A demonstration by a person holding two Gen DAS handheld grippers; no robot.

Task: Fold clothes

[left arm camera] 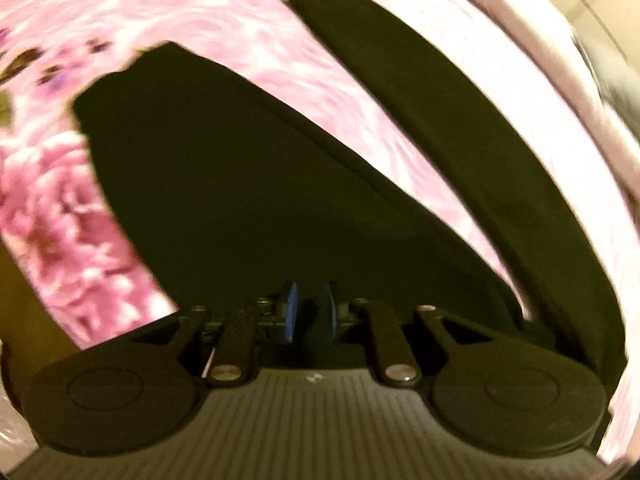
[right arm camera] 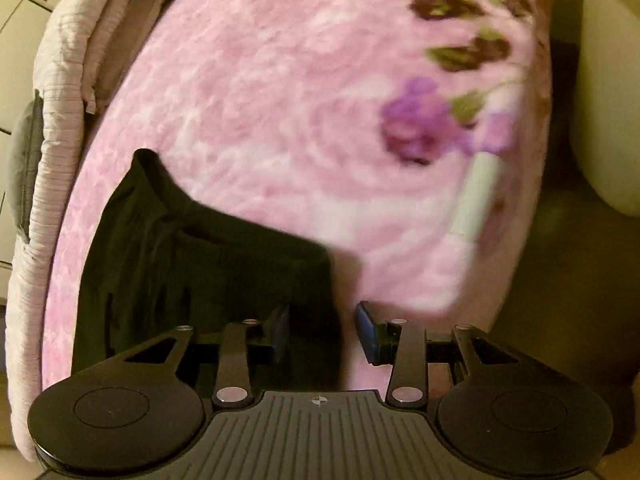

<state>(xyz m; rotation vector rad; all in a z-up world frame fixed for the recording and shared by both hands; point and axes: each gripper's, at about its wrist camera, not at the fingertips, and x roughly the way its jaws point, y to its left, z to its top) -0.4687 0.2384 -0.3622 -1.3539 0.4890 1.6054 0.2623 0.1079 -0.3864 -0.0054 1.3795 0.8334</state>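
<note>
A fluffy pink blanket printed with purple flowers (right arm camera: 280,120) covers the bed, a ribbed pale quilt (right arm camera: 60,120) bunched along its edge. A dark, soft garment (left arm camera: 224,184) lies spread on the blanket. The left gripper (left arm camera: 310,312) has its blue pads nearly together over the fabric; whether they pinch it is unclear. The right gripper (right arm camera: 326,330) has jaws apart at the garment's corner.

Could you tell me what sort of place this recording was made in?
Most likely a bedroom: a pink floral fleece blanket covers what looks like a bed, a bunched pale quilt lies along its edge, and a dark garment is spread on top.
</note>
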